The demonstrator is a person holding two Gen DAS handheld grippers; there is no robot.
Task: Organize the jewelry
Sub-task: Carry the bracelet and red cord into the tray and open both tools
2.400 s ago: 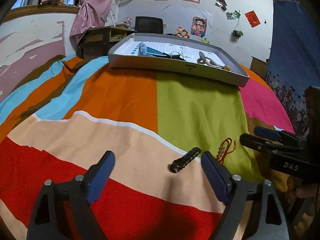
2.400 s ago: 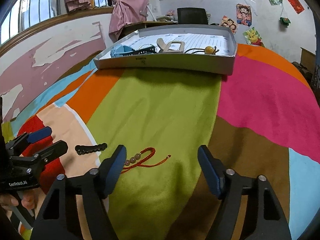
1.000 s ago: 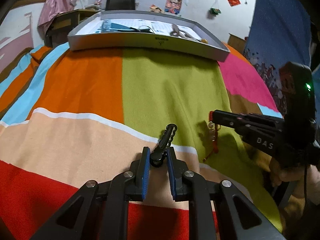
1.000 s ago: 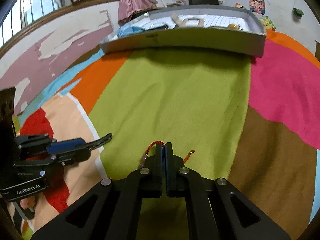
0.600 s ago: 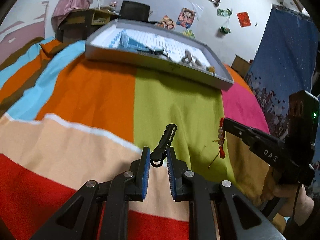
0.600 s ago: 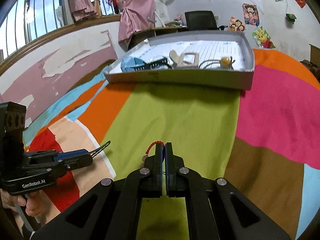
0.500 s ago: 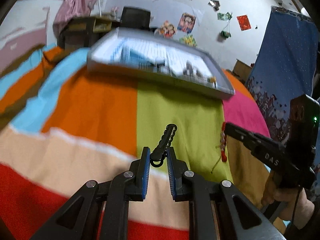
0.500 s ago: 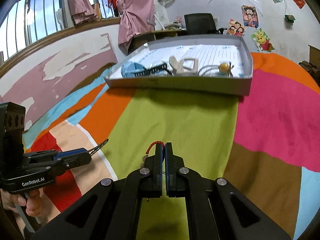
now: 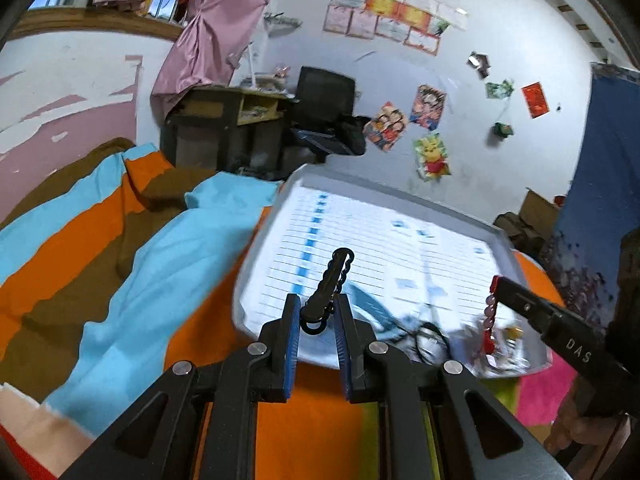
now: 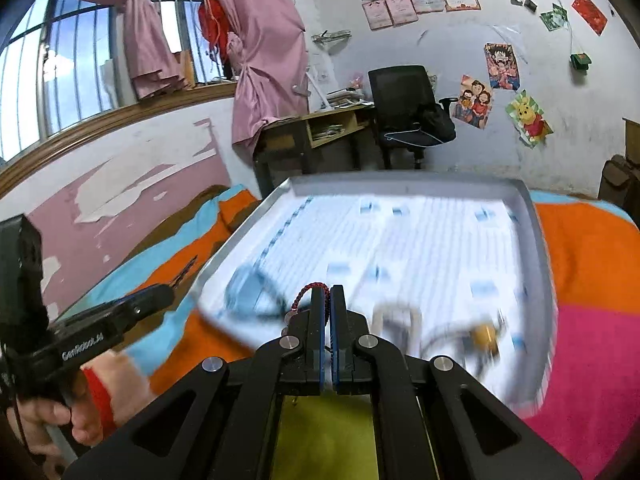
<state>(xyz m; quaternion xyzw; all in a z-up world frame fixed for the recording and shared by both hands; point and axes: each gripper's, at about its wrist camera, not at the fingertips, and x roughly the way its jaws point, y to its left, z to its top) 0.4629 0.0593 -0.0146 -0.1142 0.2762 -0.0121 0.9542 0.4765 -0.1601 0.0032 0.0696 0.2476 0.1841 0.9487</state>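
Note:
My left gripper [image 9: 316,320] is shut on a black wavy clip [image 9: 330,280] that sticks out forward over the near left part of the grey tray [image 9: 372,188]. My right gripper [image 10: 330,300] is shut on a red cord bracelet [image 10: 303,295], whose loop pokes out left of the fingers. In the left wrist view the bracelet [image 9: 488,322] hangs with its beads from the right gripper [image 9: 496,280] above the tray's near right corner. The left gripper [image 10: 168,294] shows at the left in the right wrist view, beside the tray [image 10: 400,182]. Lined white paper covers the tray's floor.
The tray's near end holds a blue item [image 10: 244,288], a beige frame-shaped piece [image 10: 396,318] and a yellow bead on a cord [image 10: 484,336], all blurred. The tray lies on a striped bedspread [image 9: 140,264]. Behind it stand a desk [image 10: 320,128] and a black chair [image 10: 404,100].
Both grippers have risen and moved forward from the bedspread to the tray, carrying the clip and the bracelet. Their jaws have stayed as they were.

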